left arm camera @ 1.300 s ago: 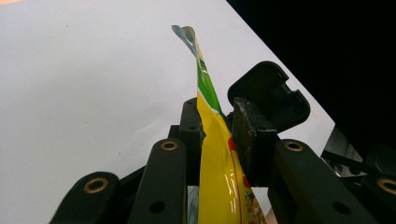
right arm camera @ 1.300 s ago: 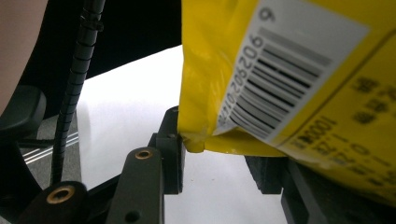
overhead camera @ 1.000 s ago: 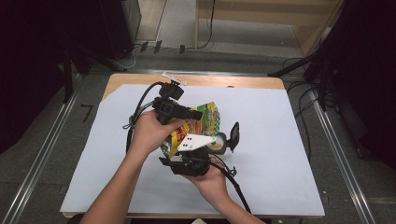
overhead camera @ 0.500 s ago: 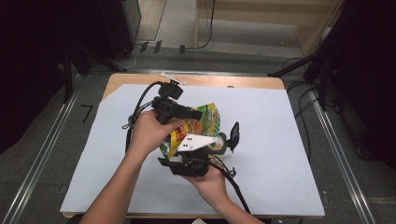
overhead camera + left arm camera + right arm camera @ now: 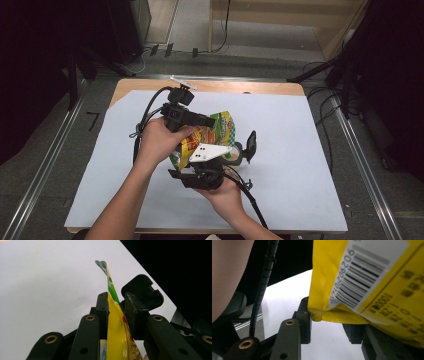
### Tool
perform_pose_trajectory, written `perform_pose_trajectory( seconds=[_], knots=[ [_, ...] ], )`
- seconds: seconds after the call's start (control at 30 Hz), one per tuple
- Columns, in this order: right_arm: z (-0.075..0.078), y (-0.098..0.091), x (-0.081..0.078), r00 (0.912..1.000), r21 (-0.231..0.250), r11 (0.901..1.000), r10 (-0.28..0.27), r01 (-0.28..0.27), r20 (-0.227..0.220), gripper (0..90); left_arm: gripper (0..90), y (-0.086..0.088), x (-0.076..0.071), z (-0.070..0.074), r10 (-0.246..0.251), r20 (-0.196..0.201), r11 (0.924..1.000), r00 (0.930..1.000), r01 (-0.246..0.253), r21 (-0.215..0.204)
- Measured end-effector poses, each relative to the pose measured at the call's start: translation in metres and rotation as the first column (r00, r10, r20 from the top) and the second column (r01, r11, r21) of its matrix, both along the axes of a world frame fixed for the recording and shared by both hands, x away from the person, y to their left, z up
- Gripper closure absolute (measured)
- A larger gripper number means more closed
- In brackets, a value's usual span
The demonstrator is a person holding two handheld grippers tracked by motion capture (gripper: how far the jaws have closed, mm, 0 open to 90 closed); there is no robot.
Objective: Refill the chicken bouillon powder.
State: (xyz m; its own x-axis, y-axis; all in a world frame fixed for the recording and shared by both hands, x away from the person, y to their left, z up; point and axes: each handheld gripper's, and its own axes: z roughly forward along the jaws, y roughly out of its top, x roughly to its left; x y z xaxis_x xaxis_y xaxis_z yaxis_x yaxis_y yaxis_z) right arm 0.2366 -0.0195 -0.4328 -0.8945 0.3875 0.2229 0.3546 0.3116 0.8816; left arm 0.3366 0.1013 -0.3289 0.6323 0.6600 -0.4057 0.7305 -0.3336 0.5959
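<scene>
The white sheet (image 5: 300, 150) that covers the table spreads under both grippers, and the wooden table edge (image 5: 240, 87) shows beyond them. Above the sheet, the yellow snack bag (image 5: 212, 132) hangs between the two grippers, off the surface. The left gripper (image 5: 200, 120) sits at the bag's upper end, held by the left hand (image 5: 160, 142); in the left gripper view its jaws stand narrow with the bag's thin sealed edge (image 5: 112, 305) running up between the pads, pinched there, the green tip rising past the fingertips. The right gripper (image 5: 235, 150) lies below and nearer the person, in the right hand (image 5: 225, 195); in the right gripper view the bag's barcoded lower corner (image 5: 362, 282) sits over and between its jaws, touching the left pad, though whether both pads press on it cannot be told. A black cable (image 5: 263, 285) runs down at that gripper's left.
</scene>
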Motion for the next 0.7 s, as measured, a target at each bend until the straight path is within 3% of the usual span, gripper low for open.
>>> perform_pose_trajectory(
  seconds=[0.53, 0.7],
  knots=[
    [-0.0005, 0.0009, -0.0005, 0.9999, 0.004, 1.0, 0.007, -0.007, -0.007, 65.0, 74.0, -0.0007, -0.0012, 0.0008, -0.001, 0.009, 1.0, 1.0, 0.001, 0.003],
    [0.0005, 0.0001, -0.0001, 1.0, -0.005, 1.0, 0.003, -0.003, 0.003, 64.8, 73.3, -0.0018, -0.003, 0.0023, 0.002, 0.029, 0.9999, 0.9996, -0.002, -0.011]
  ],
)
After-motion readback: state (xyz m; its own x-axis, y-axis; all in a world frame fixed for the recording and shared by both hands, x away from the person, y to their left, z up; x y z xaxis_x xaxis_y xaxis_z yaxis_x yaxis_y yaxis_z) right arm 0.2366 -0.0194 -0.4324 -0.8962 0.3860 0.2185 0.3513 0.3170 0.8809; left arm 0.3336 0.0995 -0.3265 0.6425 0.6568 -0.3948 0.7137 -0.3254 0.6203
